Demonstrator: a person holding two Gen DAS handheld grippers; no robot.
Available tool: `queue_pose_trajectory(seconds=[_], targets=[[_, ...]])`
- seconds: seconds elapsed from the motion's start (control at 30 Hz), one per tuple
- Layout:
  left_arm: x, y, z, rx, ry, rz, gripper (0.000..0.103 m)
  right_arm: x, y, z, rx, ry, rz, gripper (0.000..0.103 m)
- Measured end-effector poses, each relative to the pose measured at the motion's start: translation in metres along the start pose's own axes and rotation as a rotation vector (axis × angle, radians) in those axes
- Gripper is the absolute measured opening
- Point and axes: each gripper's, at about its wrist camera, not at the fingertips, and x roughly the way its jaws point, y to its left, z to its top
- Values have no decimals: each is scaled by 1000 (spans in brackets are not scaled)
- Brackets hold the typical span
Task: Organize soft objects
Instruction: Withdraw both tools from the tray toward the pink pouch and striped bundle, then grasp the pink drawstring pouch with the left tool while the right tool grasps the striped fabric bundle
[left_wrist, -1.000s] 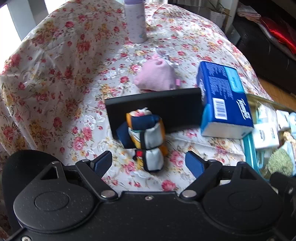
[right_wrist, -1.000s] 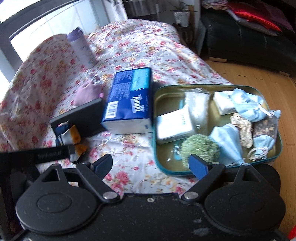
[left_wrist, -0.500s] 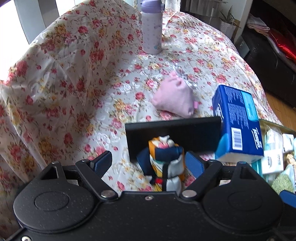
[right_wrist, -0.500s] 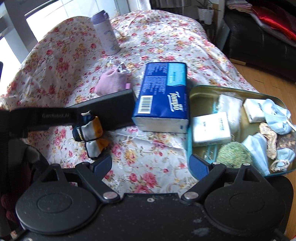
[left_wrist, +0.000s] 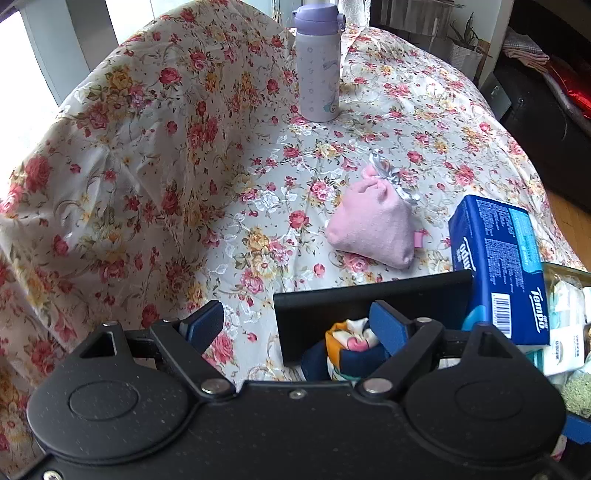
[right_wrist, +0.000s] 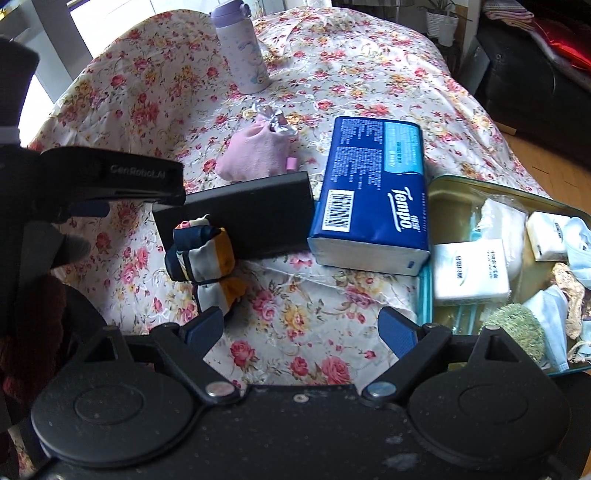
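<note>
Both of my grippers are spread and hold nothing. My left gripper (left_wrist: 295, 325) hangs beside the folded scarf bundle (right_wrist: 205, 258), which leans on a black box (right_wrist: 251, 216). My right gripper (right_wrist: 301, 328) hovers over bare floral cloth (right_wrist: 306, 332). The green tray (right_wrist: 426, 291) already holds soft things, so I judge that the bundle and the pink pouch (left_wrist: 373, 229) belong there.

In the left wrist view, the gripper body hides the lower part of the patterned cloth bundle (left_wrist: 351, 350), and the right edge cuts off the tin tray (left_wrist: 569, 271). In the right wrist view, the tray's (right_wrist: 480, 184) right end runs out of frame, and the small print on the blue tissue pack (right_wrist: 373, 184) is unreadable.
</note>
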Motion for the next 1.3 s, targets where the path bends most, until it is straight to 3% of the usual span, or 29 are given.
queue_pose_trajectory(seconds=[0.27, 0.7, 0.87, 1.3], targets=[[14, 5, 13, 9, 11, 6, 83, 12, 10, 5, -15, 25, 11, 91], [43, 16, 64, 18, -33, 1, 83, 30, 22, 12, -27, 57, 23, 91], [58, 9, 77, 24, -43, -48, 83, 37, 24, 15, -22, 70, 31, 91], [107, -41, 75, 240, -12, -202, 90, 57, 30, 11, -7, 50, 43, 91]])
